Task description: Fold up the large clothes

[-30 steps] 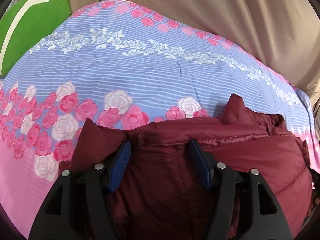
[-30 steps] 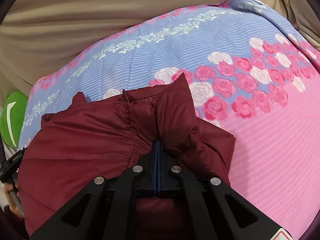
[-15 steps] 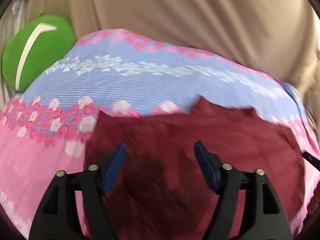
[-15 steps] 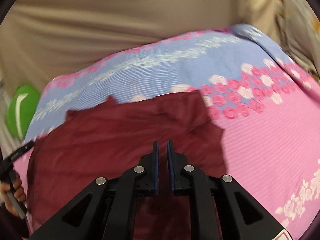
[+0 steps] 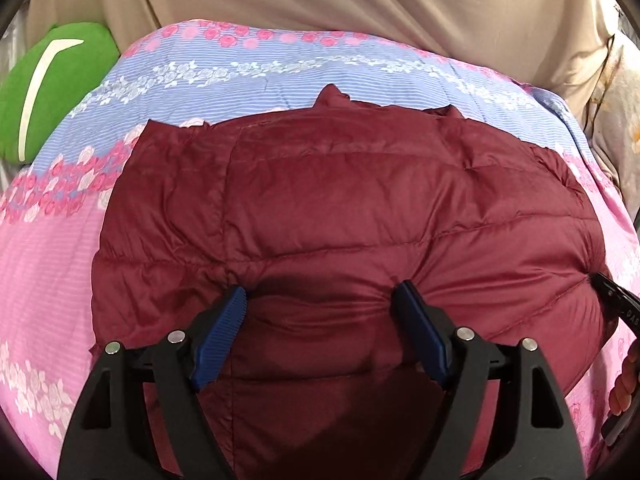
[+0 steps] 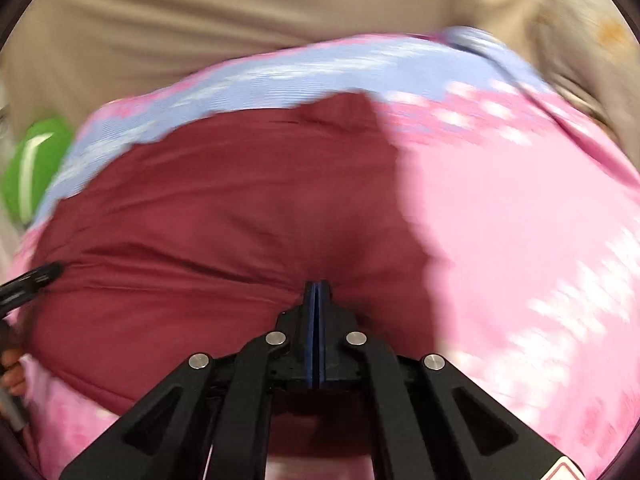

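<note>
While hovering low over the near edge of the maroon quilted jacket (image 5: 340, 208), spread wide at the left gripper (image 5: 320, 308), blue pads (image 5: 222, 334) touching or just above the padding, nothing clamped between them. Pressed together at the right gripper (image 6: 316, 286), tips buried in a pucker of fabric at the jacket's right-hand near corner, so probably pinching a fold, though too blurred in the right wrist view to be sure how much cloth is caught. Lying flat on the bed's floral pink-and-blue cover (image 5: 48, 264), puffy, with quilting seams running crosswise and a collar point peeking out at the far edge. Long axis judged to run left to right across both views, with the bulk of the garment straight ahead of and beyond both tools. Nearer the left side seam and left corner: the left one, which looks like the place to close next, so that both near corners could be lifted and carried away toward the far edge. Likely to spring back and slip, being slick and air-filled; best to take a deep bite. No containers anywhere in sight; only a green cushion (image 5: 52, 84) at the far left, well apart from the jacket.
</note>
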Available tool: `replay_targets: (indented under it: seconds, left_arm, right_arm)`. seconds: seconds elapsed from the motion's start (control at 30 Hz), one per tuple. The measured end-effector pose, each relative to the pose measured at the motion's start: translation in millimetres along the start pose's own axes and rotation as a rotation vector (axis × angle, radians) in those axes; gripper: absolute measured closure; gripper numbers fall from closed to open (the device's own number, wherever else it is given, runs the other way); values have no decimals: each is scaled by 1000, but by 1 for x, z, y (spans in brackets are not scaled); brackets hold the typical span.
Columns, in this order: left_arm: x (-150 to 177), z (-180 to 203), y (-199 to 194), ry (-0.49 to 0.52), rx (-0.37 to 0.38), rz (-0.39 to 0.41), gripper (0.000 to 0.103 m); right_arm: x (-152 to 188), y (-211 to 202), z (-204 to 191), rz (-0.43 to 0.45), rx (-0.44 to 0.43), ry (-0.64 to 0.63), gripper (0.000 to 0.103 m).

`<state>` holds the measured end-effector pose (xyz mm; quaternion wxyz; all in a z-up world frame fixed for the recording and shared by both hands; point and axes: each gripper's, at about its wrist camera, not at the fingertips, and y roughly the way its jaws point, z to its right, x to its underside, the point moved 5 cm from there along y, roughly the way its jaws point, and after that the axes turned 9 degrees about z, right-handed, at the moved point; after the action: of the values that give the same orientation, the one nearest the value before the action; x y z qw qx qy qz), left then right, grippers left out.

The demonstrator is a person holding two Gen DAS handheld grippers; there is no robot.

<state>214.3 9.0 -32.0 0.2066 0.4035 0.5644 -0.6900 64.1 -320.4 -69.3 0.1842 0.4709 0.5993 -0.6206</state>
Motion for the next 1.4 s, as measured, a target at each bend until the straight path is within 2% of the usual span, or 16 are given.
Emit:
replay_targets:
  seconds: [0.03, 0.13, 0.37, 0.5, 0.6, 0.7, 0.77, 0.9, 0.97, 1.0, 1.03, 1.07, 1.13, 1.27, 1.4]
  left_arm:
    - [1, 0, 0, 1, -5, 2, 25]
    - [5, 3, 0, 22, -23, 10, 25]
    - [6, 1, 0, 14, -24, 11, 25]
    - [8, 0, 0, 5, -27, 11, 24]
    - [5, -3, -5, -11, -24, 17, 25]
    - [-10, -17, -21, -55, -16, 61, 25]
    - [-22, -36, -27, -92, -37, 94, 25]
    - [-37, -88, -12, -207, -99, 93, 24]
    - [-37, -112, 4, -272, -122, 67, 26]
    - [-34, -119, 11, -286, -135, 56, 30]
    - [-31, -124, 17, -293, -144, 41, 33]
    - [-24, -127, 26, -295, -157, 13, 34]
    - [-16, -128, 35, -298, -140, 1, 33]
    - [-13, -126, 39, -268, -163, 11, 27]
    - [-10, -124, 37, -260, -172, 17, 26]
  right_arm:
    - [5, -2, 14, 3, 36, 12, 103]
    - [11, -8, 26, -5, 15, 63, 103]
    - [9, -8, 14, 16, 95, -20, 103]
    - [-1, -21, 19, 35, 57, 65, 103]
    - [-22, -31, 13, 78, 30, 75, 102]
    - [-45, -31, 11, 112, 10, 77, 87]
    - [-58, -21, 14, 106, -19, 102, 68]
    - [-80, 17, 16, 49, -47, 140, 64]
    - [-84, 41, 13, 14, -41, 141, 64]
    - [-83, 53, 12, -1, -21, 132, 67]
    - [-80, 60, 11, -5, -17, 133, 84]
    - [-78, 65, 10, -1, -33, 146, 92]
    - [-73, 68, 12, 19, -26, 140, 98]
    - [-59, 82, 20, 16, -3, 136, 100]
    - [-63, 80, 19, 17, 33, 120, 99]
